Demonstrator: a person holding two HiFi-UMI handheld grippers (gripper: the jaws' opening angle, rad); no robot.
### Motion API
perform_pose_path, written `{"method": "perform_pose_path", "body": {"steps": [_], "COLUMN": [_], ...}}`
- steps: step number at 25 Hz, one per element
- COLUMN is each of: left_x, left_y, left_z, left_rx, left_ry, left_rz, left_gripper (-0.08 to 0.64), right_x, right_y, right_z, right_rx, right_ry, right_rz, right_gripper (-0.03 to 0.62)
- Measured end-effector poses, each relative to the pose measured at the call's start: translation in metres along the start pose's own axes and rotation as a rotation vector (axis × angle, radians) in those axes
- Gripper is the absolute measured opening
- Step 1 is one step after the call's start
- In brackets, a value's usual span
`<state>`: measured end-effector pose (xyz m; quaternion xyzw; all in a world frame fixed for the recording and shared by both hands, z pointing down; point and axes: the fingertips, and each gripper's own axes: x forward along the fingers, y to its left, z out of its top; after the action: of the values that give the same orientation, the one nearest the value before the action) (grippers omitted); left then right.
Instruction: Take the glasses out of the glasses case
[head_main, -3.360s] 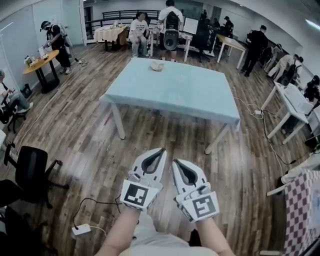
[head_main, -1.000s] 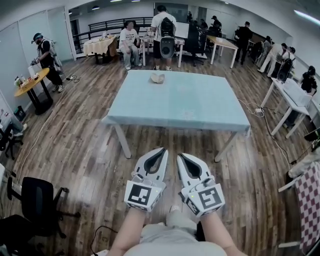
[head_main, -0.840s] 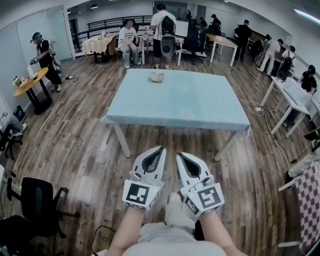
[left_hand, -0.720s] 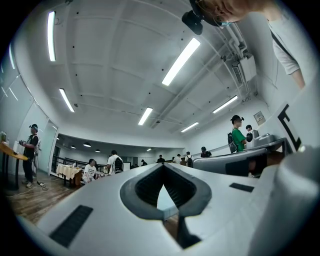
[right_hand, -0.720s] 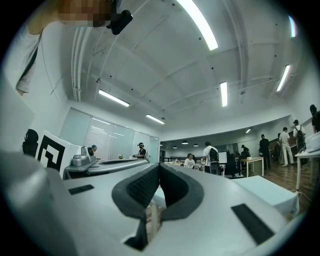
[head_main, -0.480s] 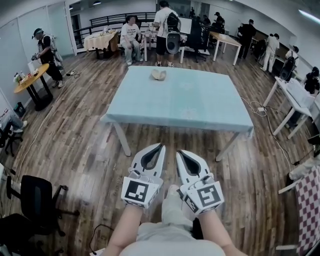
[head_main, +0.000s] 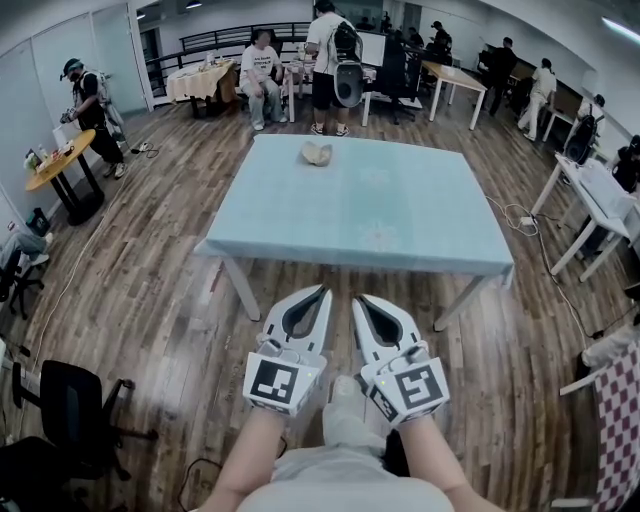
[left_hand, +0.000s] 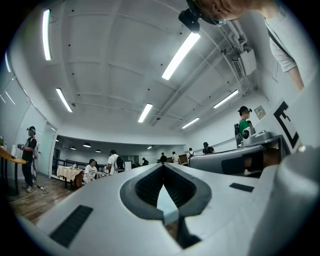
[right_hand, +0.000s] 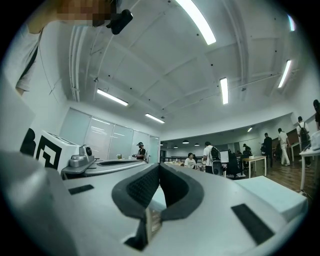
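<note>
A pale glasses case (head_main: 317, 153) lies near the far edge of a table with a light blue cloth (head_main: 430, 225) in the head view. My left gripper (head_main: 323, 291) and right gripper (head_main: 357, 299) are held side by side over the wooden floor, just short of the table's near edge. Both have their tips together and hold nothing. In the left gripper view the left gripper (left_hand: 163, 165) shows jaws meeting at the tip. In the right gripper view the right gripper (right_hand: 159, 165) looks the same. No glasses are visible.
Several people stand or sit at tables (head_main: 209, 79) beyond the blue table. A round wooden table (head_main: 62, 155) stands at the left and white desks (head_main: 598, 200) at the right. A black office chair (head_main: 70, 400) stands at the lower left, with a cable on the floor.
Both grippers have come closer to the blue table, whose near edge now sits nearer their tips. Their jaws stay shut.
</note>
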<state>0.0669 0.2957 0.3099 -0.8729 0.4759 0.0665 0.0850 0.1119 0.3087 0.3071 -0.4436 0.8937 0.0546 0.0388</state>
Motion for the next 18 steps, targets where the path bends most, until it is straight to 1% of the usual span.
{"method": "perform_pose_path", "body": {"steps": [14, 18], "left_x": [0.095, 0.123], "left_y": [0.051, 0.065], "left_z": [-0.027, -0.034], "left_rx": [-0.001, 0.004], "left_ry": [0.018, 0.022], "left_rz": [0.027, 0.034], "left_gripper": [0.008, 0.008], "right_x": [0.079, 0.102], "right_y": [-0.077, -0.104], "right_z": [-0.016, -0.019], "right_rx": [-0.004, 0.005], "right_ry": [0.011, 0.008], "right_rz": [0.021, 0.016], "right_gripper": [0.008, 0.008]}}
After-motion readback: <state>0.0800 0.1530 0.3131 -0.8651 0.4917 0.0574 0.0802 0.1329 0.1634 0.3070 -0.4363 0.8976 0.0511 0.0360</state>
